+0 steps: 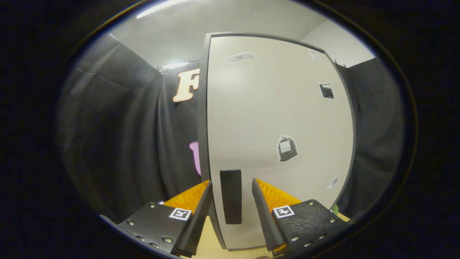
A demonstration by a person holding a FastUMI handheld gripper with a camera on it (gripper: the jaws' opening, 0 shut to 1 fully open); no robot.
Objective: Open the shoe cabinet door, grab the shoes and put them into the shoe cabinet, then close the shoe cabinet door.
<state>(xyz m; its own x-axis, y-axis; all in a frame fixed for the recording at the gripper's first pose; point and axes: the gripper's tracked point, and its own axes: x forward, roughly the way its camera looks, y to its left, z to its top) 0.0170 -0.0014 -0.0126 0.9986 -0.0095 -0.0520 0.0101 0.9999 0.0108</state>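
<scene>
Now fingers (231, 187) spread, straddling cabinet door (273, 118) handle (231, 196).

— What colour was the shoe cabinet door (273, 118)?
— Pale cream, framed by a dark grey edge, with a flat black handle (231, 196) low down.
— Any patterns on it?
— A few stickers: a black-and-white bag-shaped sticker (287, 149) and a small black square sticker (326, 90). The desk (210, 244) was light wood, and the wall cloth (122, 136) was black.
</scene>
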